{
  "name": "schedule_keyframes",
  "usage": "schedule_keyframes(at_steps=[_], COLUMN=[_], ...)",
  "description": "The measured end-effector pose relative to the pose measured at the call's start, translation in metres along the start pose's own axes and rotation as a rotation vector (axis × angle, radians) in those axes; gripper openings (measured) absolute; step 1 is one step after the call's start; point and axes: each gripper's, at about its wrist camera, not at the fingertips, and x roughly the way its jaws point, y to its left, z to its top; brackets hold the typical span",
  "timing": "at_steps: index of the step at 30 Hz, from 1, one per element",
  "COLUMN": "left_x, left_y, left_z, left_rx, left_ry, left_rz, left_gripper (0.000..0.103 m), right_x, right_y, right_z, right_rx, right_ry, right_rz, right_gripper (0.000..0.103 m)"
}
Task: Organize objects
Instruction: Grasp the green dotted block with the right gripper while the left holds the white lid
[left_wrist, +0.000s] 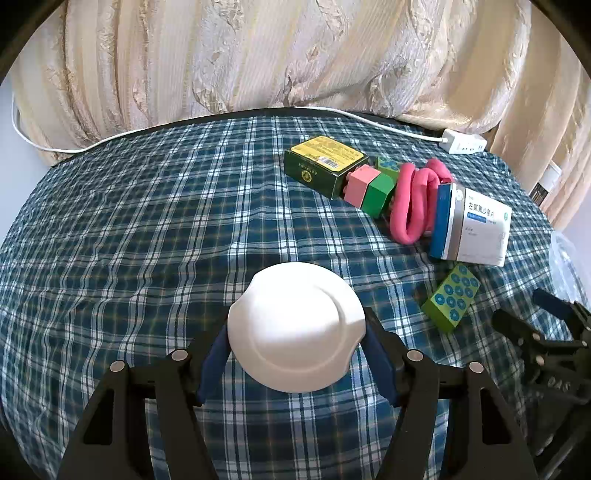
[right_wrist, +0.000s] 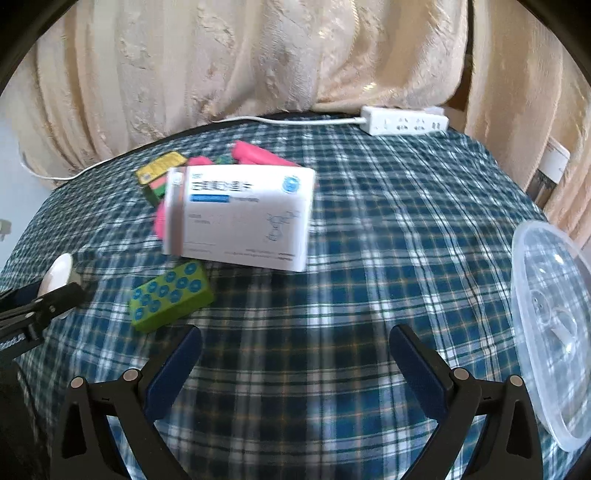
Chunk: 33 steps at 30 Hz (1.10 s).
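Observation:
My left gripper (left_wrist: 295, 345) is shut on a white round lid-like disc (left_wrist: 295, 325), its blue pads pressing on both sides just above the plaid cloth (left_wrist: 147, 240). To the right lie a green dotted block (left_wrist: 450, 299), a white and blue medicine box (left_wrist: 472, 225), a pink foam tube (left_wrist: 413, 199), pink and green blocks (left_wrist: 369, 188) and a dark green box (left_wrist: 325, 162). My right gripper (right_wrist: 295, 334) stands open over bare cloth, nothing between its fingers. Ahead of it lie the medicine box (right_wrist: 240, 218) and the dotted block (right_wrist: 171, 295).
A clear plastic container (right_wrist: 554, 332) lies at the right edge of the table. A white power strip (right_wrist: 404, 120) with its cable sits at the far edge, in front of cream curtains (right_wrist: 258, 55). The other gripper shows at the left rim (right_wrist: 40, 306).

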Motion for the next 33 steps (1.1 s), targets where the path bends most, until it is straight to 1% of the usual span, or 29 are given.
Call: schedule_keyframes(at_steps=[2,6,7,8,12,14,15,18,23,25,27,29,33], left_x=[-0.003,-0.005,-0.005,-0.006,-0.006,-0.006,-0.006,-0.006,-0.006,-0.006,-0.006,-0.005,-0.004], left_y=[-0.001,0.0,0.0,0.001,0.001,0.001,0.001,0.002,0.002,0.002,0.002,0.001,0.0], left_z=[0.001,0.001,0.001,0.001,0.0,0.0,0.0,0.0,-0.001,-0.002,-0.003,-0.003,-0.003], left_rx=[-0.005,-0.013,-0.017,-0.02,-0.022,-0.023,-0.023,-0.026,-0.029,-0.028,-0.026,-0.022,-0.019], left_ry=[-0.007,-0.016,-0.018,-0.019,-0.022,-0.022,-0.022,-0.021,-0.02,-0.018,-0.016,-0.013,-0.011], left_rz=[-0.002,0.003,0.003,0.004,0.004,0.005,0.005,0.003,0.005,0.006,0.009,0.011,0.012], left_gripper=[0.067,0.067,0.067,0.067,0.067,0.067,0.067,0.067,0.067,0.067,0.067,0.067,0.067], right_x=[0.0,0.005,0.007,0.01,0.018,0.02,0.021,0.025,0.029,0.029,0.027,0.026,0.023], right_y=[0.012,0.038,0.043,0.048,0.056,0.059,0.06,0.064,0.069,0.069,0.07,0.072,0.07], right_z=[0.003,0.009,0.011,0.013,0.016,0.017,0.018,0.017,0.016,0.015,0.014,0.013,0.01], right_rx=[-0.024,-0.114,-0.128,-0.144,-0.168,-0.172,-0.177,-0.19,-0.202,-0.205,-0.212,-0.213,-0.203], right_ry=[0.003,-0.001,0.002,0.009,0.032,0.029,0.028,0.038,0.035,0.029,0.019,0.015,0.014], right_rz=[0.032,0.044,0.047,0.056,0.092,0.1,0.102,0.103,0.093,0.086,0.08,0.08,0.088], right_gripper=[0.103,0.102,0.101,0.098,0.091,0.089,0.086,0.08,0.079,0.077,0.068,0.063,0.063])
